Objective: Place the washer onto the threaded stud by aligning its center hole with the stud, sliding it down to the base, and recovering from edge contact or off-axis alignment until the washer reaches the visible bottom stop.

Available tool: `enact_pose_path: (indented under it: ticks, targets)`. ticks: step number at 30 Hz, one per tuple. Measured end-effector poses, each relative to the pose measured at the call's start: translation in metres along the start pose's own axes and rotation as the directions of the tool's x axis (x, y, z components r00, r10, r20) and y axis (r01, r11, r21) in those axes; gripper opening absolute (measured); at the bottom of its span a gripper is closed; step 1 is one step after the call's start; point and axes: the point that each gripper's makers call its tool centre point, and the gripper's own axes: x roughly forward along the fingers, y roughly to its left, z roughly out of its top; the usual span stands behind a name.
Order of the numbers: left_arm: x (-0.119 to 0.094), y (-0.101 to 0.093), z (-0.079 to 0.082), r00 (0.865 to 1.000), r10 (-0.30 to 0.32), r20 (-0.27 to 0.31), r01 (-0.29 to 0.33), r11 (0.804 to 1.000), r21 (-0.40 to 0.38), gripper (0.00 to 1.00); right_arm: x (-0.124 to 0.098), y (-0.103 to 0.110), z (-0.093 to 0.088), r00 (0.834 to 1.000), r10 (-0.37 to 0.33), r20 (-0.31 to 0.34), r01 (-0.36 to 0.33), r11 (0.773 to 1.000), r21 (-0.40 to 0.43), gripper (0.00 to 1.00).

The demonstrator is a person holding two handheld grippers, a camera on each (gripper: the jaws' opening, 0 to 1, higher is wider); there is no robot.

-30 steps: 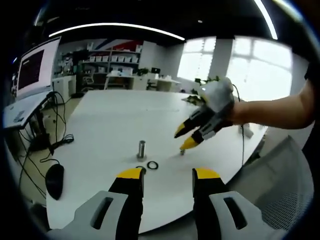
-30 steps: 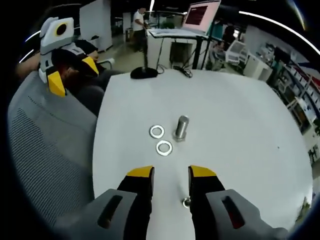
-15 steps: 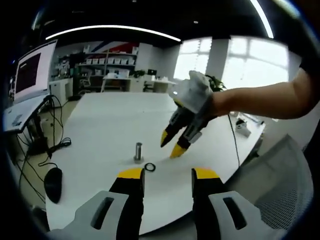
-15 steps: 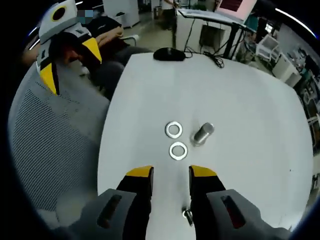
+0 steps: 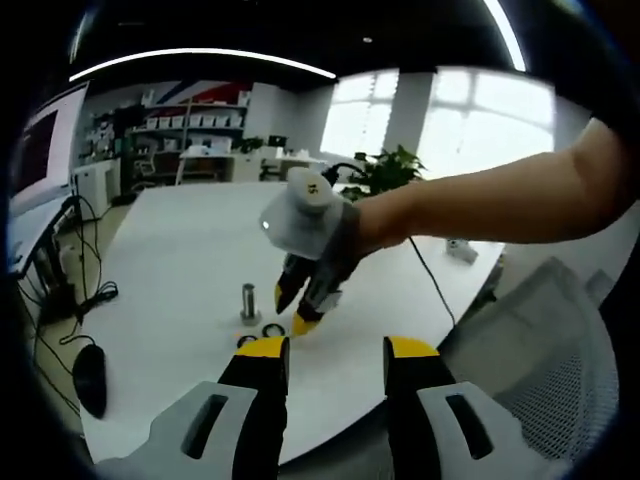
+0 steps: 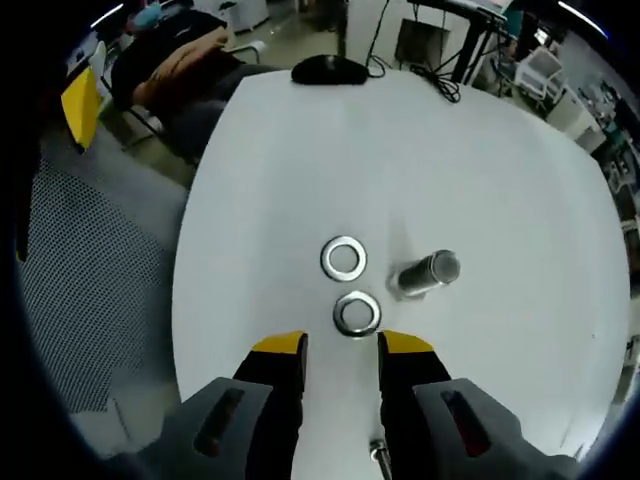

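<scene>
Washers: two flat on the white table [image 6: 500, 180], near washer [image 6: 357, 313] just ahead of the jaws, far washer [image 6: 343, 258] beyond it, both beside the stud.
Threaded stud [image 6: 425, 274]: upright on table, bare.
Hidden: washers partly covered in left gripper view.
Right gripper [image 6: 341, 345]: jaws spread, empty, above near washer.
Left gripper [image 5: 337, 347]: spread, empty.

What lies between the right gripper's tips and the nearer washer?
Nothing: in the right gripper view, bare white table separates the right gripper from the nearer washer.
</scene>
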Motion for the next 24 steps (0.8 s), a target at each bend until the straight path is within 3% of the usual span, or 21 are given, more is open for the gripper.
enact_pose_path:
  ticks: [3, 6, 9, 12, 24]
  targets:
    - [-0.001, 0.002, 0.001, 1.0, 0.01, 0.002, -0.01, 1.0, 0.018, 0.33, 0.007, -0.004, -0.002, 1.0, -0.001, -0.015, 0.002, 1.0, 0.018, 0.3]
    - [0.003, 0.0, -0.008, 0.999, -0.011, -0.051, 0.009, 0.999, -0.032, 0.33, 0.009, -0.007, -0.004, 1.0, -0.016, -0.02, 0.017, 0.999, 0.038, 0.31]
    - [0.003, -0.002, -0.006, 0.999, -0.017, -0.047, 0.017, 1.0, -0.009, 0.33, 0.009, -0.01, -0.001, 1.0, -0.027, 0.008, 0.026, 0.997, 0.077, 0.31]
    - [0.003, 0.0, -0.005, 0.999, -0.013, -0.034, 0.012, 0.999, -0.034, 0.33, 0.013, -0.009, 0.001, 1.0, -0.009, 0.018, 0.008, 0.996, 0.089, 0.31]
    - [0.004, 0.0, -0.009, 0.998, -0.011, -0.062, 0.009, 0.999, -0.032, 0.33, 0.024, -0.013, 0.004, 1.0, -0.011, 0.01, 0.011, 0.998, 0.061, 0.26]
